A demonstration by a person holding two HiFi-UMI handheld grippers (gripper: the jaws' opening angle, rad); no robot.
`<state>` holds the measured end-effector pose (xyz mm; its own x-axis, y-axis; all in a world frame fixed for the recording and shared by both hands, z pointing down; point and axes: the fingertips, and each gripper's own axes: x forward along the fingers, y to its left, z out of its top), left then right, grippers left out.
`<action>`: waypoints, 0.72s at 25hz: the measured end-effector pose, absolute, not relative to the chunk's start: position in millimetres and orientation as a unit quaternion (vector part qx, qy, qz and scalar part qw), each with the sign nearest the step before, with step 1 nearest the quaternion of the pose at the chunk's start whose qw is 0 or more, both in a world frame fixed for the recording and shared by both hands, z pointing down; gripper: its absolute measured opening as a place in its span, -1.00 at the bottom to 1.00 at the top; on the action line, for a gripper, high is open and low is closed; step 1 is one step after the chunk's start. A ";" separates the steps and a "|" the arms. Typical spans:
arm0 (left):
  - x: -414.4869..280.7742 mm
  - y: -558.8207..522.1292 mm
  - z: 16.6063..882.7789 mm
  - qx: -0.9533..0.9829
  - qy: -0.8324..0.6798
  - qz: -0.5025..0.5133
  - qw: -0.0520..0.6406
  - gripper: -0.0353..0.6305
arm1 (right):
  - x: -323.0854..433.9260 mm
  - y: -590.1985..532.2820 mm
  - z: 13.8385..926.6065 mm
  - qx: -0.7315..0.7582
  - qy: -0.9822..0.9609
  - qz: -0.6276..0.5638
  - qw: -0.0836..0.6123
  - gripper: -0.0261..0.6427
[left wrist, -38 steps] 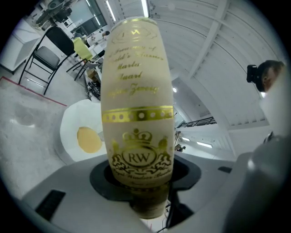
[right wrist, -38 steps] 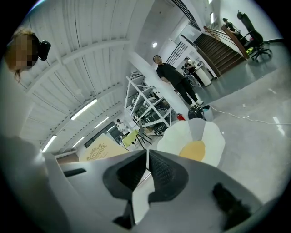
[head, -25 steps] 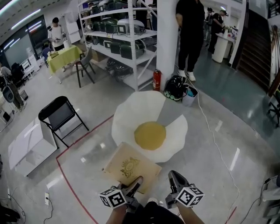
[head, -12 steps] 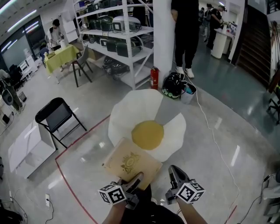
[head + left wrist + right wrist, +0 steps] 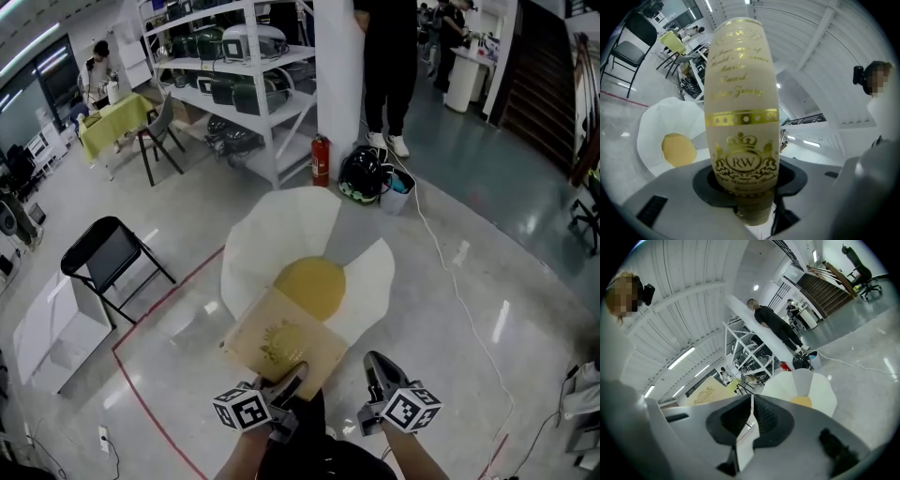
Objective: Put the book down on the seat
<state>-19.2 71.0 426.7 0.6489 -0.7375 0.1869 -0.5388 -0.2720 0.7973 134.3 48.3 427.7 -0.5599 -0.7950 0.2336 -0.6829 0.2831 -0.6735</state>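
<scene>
Book [image 5: 277,339] sits lower centre of frame, left gripper [image 5: 289,382] clamped on its near edge, far corner overlapping the seat [image 5: 272,234]. Looks stiff, glossy, probably heavy: edge hold may slip. Right gripper [image 5: 377,367] jaws together, empty.

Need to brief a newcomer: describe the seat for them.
Before the white shelf rack, near the red extinguisher, the seat lies on the floor. Unlike the black folding chair to its left, it is white with a round yellow middle.
</scene>
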 end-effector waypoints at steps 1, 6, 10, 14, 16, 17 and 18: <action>-19.5 61.5 428.1 0.790 -0.403 -0.110 0.450 -0.24 | 134.3 39.3 429.5 -0.465 0.796 -0.381 0.073 -0.89; -20.9 11.9 435.5 0.790 -0.393 -0.101 0.459 -0.24 | 133.0 -10.2 437.1 -0.471 0.788 -0.390 0.070 -0.89; -26.0 -33.7 443.1 0.789 -0.387 -0.093 0.467 -0.24 | 127.0 -55.6 441.4 -0.474 0.785 -0.395 0.067 -0.89; -33.3 -75.9 446.9 0.791 -0.382 -0.086 0.470 -0.24 | 116.6 -98.7 444.4 -0.473 0.783 -0.399 0.065 -0.89; -38.2 -95.4 447.9 0.793 -0.379 -0.080 0.470 -0.24 | 108.4 -118.5 442.9 -0.470 0.784 -0.399 0.066 -0.89; -40.9 -104.2 448.6 0.794 -0.378 -0.078 0.470 -0.24 | 104.1 -127.1 441.9 -0.469 0.785 -0.399 0.067 -0.89; -43.4 -112.4 449.5 0.795 -0.376 -0.075 0.470 -0.24 | 100.1 -134.8 441.0 -0.468 0.785 -0.400 0.068 -0.89</action>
<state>-43.4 -112.4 449.5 0.7060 -0.6686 0.2336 -0.5266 -0.2750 0.8044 100.1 -134.8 441.0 -0.5534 -0.7889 0.2670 -0.6797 0.2425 -0.6922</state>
